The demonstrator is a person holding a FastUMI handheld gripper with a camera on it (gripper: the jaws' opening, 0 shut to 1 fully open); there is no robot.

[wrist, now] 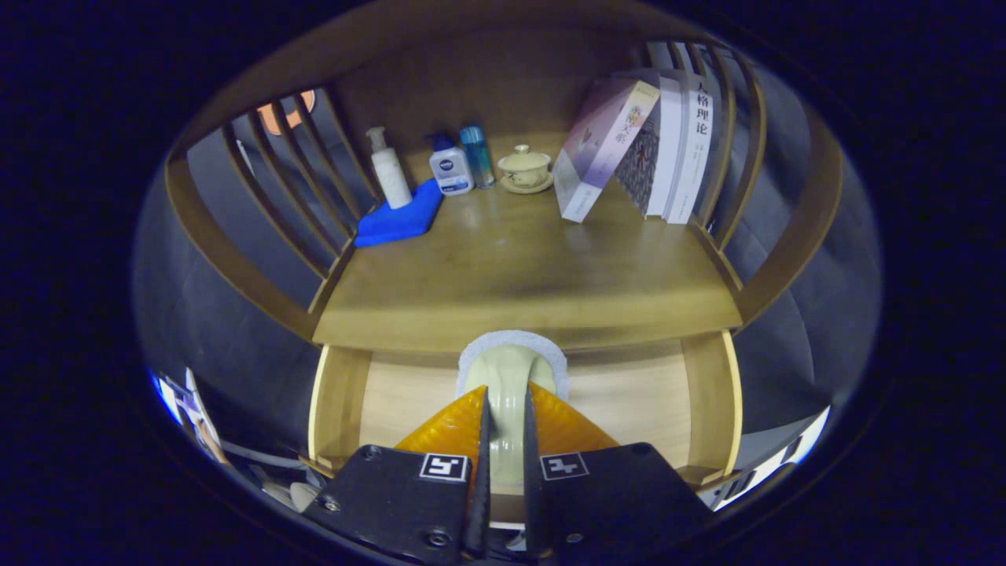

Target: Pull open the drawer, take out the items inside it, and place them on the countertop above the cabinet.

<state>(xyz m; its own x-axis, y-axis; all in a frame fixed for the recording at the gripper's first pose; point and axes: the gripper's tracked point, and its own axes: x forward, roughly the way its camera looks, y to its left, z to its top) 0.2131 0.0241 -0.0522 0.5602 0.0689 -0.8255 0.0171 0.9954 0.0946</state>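
My gripper [507, 397] is shut on a pale cream-green item [509, 368] with a rounded top and a rough white rim. Both fingers press on its sides. The item hangs over the open drawer [629, 401], whose light wooden floor shows to either side of the fingers. The drawer's side walls [338, 401] stand left and right. Just beyond the item's top runs the front edge of the wooden countertop [519, 267], which stretches back to the cabinet's rear panel. What the item is I cannot tell.
At the back of the countertop stand a white pump bottle [389, 169], a blue-capped bottle [450, 167], a slim blue bottle [476, 156] and a lidded teacup [525, 169]. A blue cloth [397, 220] lies back left. Leaning books [629, 149] fill the back right. Slatted wooden rails [291, 181] close both sides.
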